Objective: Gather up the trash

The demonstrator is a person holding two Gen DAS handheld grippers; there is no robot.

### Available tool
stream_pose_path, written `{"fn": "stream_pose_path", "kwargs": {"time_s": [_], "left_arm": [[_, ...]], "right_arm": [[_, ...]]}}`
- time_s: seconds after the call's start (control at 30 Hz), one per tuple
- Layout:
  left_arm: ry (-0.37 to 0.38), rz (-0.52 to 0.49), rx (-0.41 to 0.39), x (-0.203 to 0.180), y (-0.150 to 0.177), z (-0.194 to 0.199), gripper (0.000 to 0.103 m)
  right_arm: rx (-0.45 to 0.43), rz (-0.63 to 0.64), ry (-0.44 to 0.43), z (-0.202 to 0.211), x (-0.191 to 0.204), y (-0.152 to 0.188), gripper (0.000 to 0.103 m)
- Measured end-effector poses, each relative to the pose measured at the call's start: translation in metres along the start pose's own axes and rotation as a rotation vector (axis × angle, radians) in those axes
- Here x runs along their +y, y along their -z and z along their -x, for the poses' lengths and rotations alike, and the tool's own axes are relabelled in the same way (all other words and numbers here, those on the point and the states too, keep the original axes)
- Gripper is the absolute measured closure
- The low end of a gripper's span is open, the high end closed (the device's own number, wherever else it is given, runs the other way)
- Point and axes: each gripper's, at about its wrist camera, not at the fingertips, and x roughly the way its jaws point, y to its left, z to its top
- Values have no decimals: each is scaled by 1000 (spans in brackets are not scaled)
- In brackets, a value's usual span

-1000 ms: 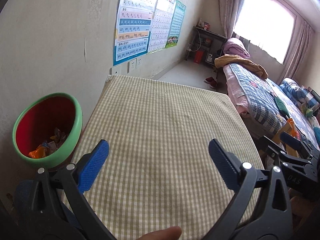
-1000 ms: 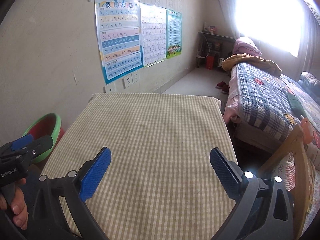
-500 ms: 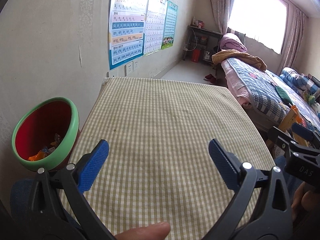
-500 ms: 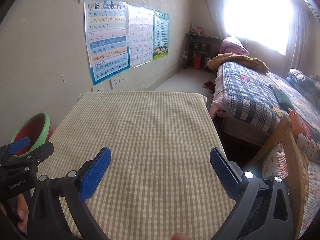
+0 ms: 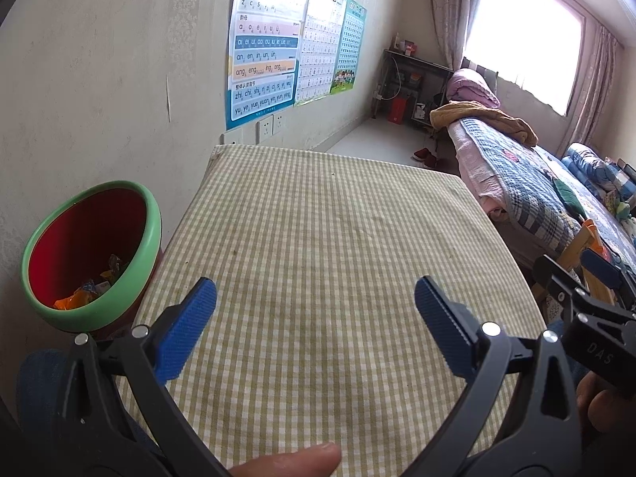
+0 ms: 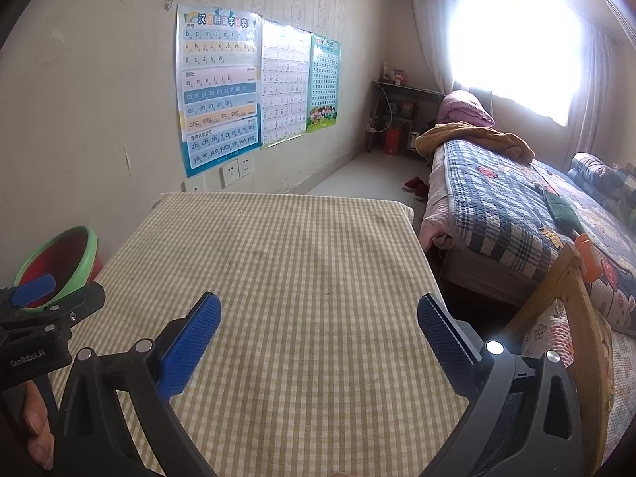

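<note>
A red bin with a green rim [image 5: 93,254] stands left of the table against the wall, and it also shows in the right wrist view [image 6: 59,262]. Orange and other wrappers [image 5: 85,288] lie at its bottom. My left gripper [image 5: 316,298] is open and empty above the near part of the green checked tablecloth [image 5: 326,238]. My right gripper [image 6: 318,314] is open and empty above the same cloth [image 6: 286,262]. No trash shows on the cloth. Each gripper appears at the edge of the other's view.
A bed with a blue checked quilt [image 6: 516,206] runs along the right. A wooden chair back [image 6: 564,278] stands by the table's right edge. Posters [image 6: 218,91] and wall sockets [image 6: 236,171] are behind the table. Red shoes [image 6: 415,187] lie on the floor.
Both grippers have drawn back and tilted up a little, so more wall shows. Both stay open and empty. The bin and table have not moved.
</note>
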Motion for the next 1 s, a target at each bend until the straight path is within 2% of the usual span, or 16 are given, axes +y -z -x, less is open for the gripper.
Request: {"fn": "stream_pose_path", "kwargs": {"time_s": [1.0], "left_arm": [[-3, -5, 4, -1, 3, -2, 5]], "right_arm": [[24, -2, -8, -10, 4, 3, 7]]}}
